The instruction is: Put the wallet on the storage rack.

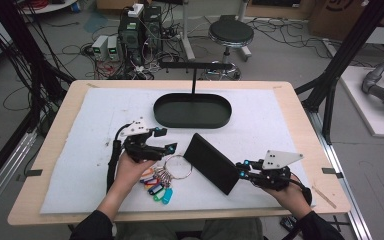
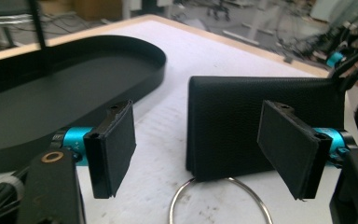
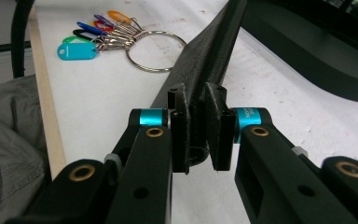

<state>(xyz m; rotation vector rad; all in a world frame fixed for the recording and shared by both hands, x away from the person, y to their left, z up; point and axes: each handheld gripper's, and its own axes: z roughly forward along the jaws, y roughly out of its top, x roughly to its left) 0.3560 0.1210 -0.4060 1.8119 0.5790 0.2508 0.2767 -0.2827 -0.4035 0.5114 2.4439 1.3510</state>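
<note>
Keys [image 1: 156, 187] on a big ring [image 1: 177, 166] lie at the near left of the white mat [image 1: 280, 120], their coloured tags fanned toward the table edge, and the left gripper [image 1: 164, 140] hangs just above them with its jaws spread wide and nothing between them. From the left gripper view the ring's top arc sits just below the gap between the pads, touching or nearly touching the black wallet [image 2: 242, 121] beyond it. That wallet stands on edge in the middle of the mat, slanting from far left to near right, and the right gripper [image 1: 243, 168] has its jaws clamped on the near right end; in the right gripper view the pads [image 3: 219, 130] pinch only a narrow strip of that end. There lies the risk, I'd say: with so little leather in the bite, the long free end could sag or twist out if the hand lifts or swings quickly. If the left gripper closes now it may catch the wallet's corner instead of the thin ring, or nudge the ring under the wallet. Beyond them, the black oval tray [image 1: 192, 110] sits empty at the far middle, well apart from both.
</note>
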